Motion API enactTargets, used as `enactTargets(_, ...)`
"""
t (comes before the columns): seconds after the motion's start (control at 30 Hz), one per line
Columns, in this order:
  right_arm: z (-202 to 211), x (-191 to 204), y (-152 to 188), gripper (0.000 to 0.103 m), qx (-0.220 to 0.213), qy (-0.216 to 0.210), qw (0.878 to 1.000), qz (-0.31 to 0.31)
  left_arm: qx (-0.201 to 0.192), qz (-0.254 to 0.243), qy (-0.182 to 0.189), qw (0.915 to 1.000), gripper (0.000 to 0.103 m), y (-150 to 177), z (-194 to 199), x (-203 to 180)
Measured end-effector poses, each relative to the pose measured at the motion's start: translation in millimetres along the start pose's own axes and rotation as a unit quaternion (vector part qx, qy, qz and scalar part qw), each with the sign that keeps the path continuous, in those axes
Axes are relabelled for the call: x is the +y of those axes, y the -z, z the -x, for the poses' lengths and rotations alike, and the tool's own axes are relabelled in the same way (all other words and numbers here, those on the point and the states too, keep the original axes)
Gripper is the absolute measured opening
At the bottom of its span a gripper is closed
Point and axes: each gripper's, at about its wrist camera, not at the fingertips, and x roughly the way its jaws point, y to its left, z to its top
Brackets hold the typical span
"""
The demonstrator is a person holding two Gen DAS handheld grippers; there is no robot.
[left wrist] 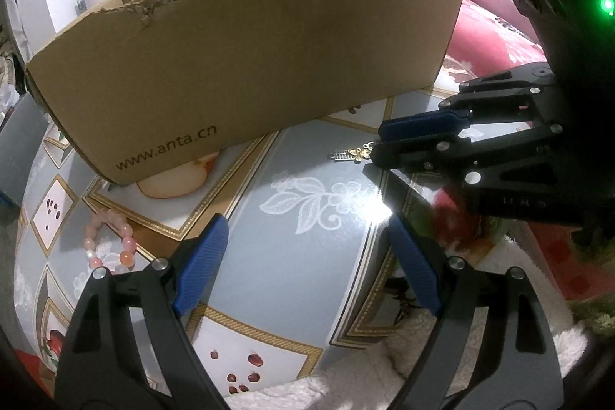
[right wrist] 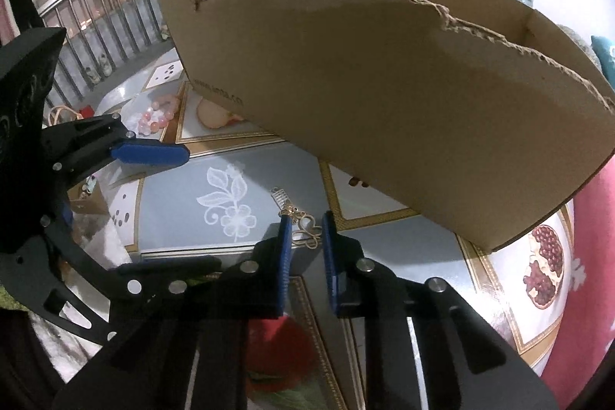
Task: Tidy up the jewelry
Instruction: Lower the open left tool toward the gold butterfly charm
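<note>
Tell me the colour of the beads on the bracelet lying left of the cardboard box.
Pink and peach, with one white bead; the bracelet shows best in the left wrist view.

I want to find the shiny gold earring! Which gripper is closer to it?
Right. The right gripper has the gold earring between its blue fingers on the table. The left gripper hangs open farther off, beside the pink bead bracelet.

A patterned tablecloth (left wrist: pixel 307 244) carries a cardboard box (left wrist: pixel 246 64), bead bracelet (left wrist: pixel 109 241) and gold earring (right wrist: pixel 301 221).

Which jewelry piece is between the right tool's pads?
The gold butterfly earring, lying on the table by the cardboard box. The pink bead bracelet lies apart, near the left tool.
</note>
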Motion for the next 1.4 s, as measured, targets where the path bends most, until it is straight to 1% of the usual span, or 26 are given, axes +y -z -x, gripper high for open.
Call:
enactTargets(0.33,6,-4,5,0.016,-0.004,-0.006,1.000,-0.030,-0.001,-0.001,-0.001,1.0000,0.081,0,0,-1)
enactTargets(0.43,15,-9,9,0.016,-0.011,-0.002,0.999,-0.049,-0.009,0.002,-0.005,0.9999,0.081,0,1,0)
enactTargets(0.5,19,-13,12,0.016,-0.015,-0.003,0.998,-0.064,-0.018,0.007,0.001,0.9998,0.081,0,5,2)
enactTargets(0.57,23,-18,16,0.016,-0.020,-0.001,0.996,-0.083,-0.030,0.011,0.011,0.9994,0.076,-3,8,4)
enactTargets(0.63,28,-24,21,0.016,-0.027,-0.004,0.994,-0.105,-0.036,0.011,0.023,0.9990,0.066,-6,9,4)
enactTargets(0.67,28,-26,23,0.016,-0.030,-0.006,0.993,-0.112,-0.038,0.009,0.031,0.9987,0.063,-8,9,4)
enactTargets(0.73,29,-30,27,0.016,-0.035,-0.011,0.991,-0.130,-0.039,0.003,0.042,0.9983,0.052,-11,7,2)
enactTargets(0.77,29,-31,28,0.016,-0.036,-0.013,0.990,-0.135,-0.040,0.000,0.048,0.9980,0.046,-14,7,1)
enactTargets(0.83,29,-33,31,0.016,-0.039,-0.015,0.989,-0.141,-0.040,-0.008,0.059,0.9974,0.038,-18,5,-4)
enactTargets(0.93,28,-35,33,0.016,-0.044,-0.021,0.988,-0.149,-0.039,-0.027,0.069,0.9965,0.029,-24,2,-13)
enactTargets(1.1,28,-38,35,0.016,-0.054,-0.031,0.985,-0.158,-0.029,-0.059,0.062,0.9959,0.025,-30,-10,-28)
enactTargets(1.27,33,-41,41,0.016,-0.059,-0.039,0.984,-0.163,-0.015,-0.065,0.059,0.9960,0.022,-34,-19,-30)
enactTargets(1.4,35,-47,45,0.016,-0.063,-0.044,0.983,-0.167,-0.014,-0.062,0.079,0.9949,0.021,-37,-18,-30)
